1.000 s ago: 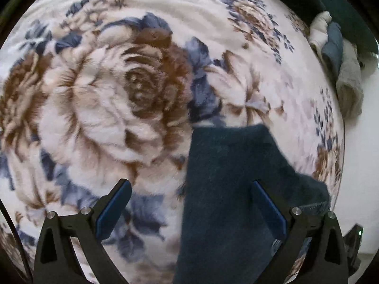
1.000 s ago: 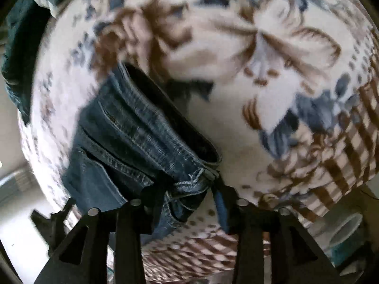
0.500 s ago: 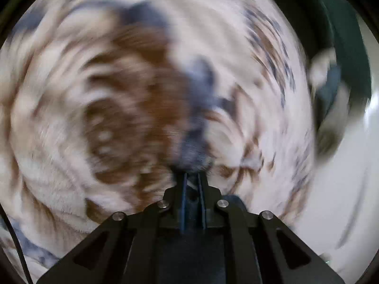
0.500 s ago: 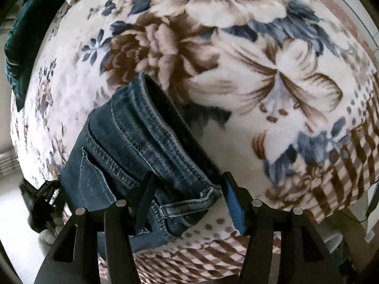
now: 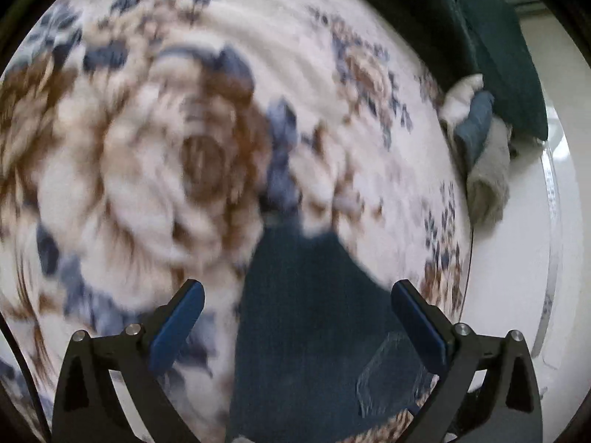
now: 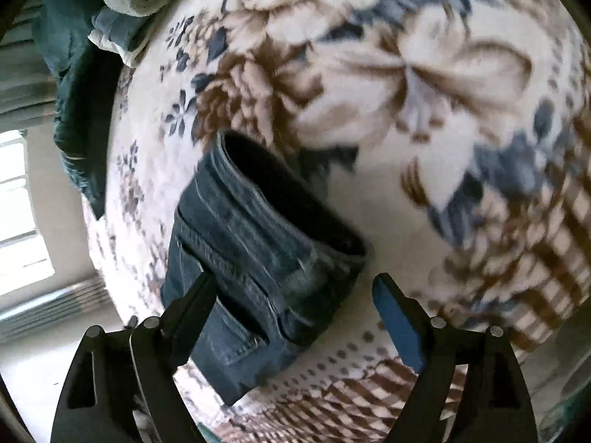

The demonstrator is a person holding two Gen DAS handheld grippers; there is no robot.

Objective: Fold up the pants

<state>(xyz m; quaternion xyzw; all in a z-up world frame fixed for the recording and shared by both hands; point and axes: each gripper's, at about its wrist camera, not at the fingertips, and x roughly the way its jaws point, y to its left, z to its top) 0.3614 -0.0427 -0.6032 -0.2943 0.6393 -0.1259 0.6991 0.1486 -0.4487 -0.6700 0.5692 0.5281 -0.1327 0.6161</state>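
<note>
Folded dark blue jeans (image 5: 306, 317) lie on a floral blanket (image 5: 147, 170). In the left wrist view my left gripper (image 5: 295, 317) is open and empty, its blue pads (image 5: 177, 328) on either side of the folded fabric, above it. In the right wrist view the jeans (image 6: 258, 258) show their waistband and pockets, folded into a compact stack. My right gripper (image 6: 293, 310) is open and empty, hovering over the waistband end near the blanket's checked border. Both views are motion blurred.
A pile of folded clothes, grey, blue and white (image 5: 480, 140), lies at the blanket's far edge beside dark green fabric (image 5: 491, 48); it also shows in the right wrist view (image 6: 122, 3). White floor (image 5: 517, 258) lies beyond the bed edge. A window (image 6: 18, 203) is at left.
My left gripper shut half a second ago and is open again over the jeans. My right gripper opened wider and drew back from the waistband, leaving the jeans lying folded.
</note>
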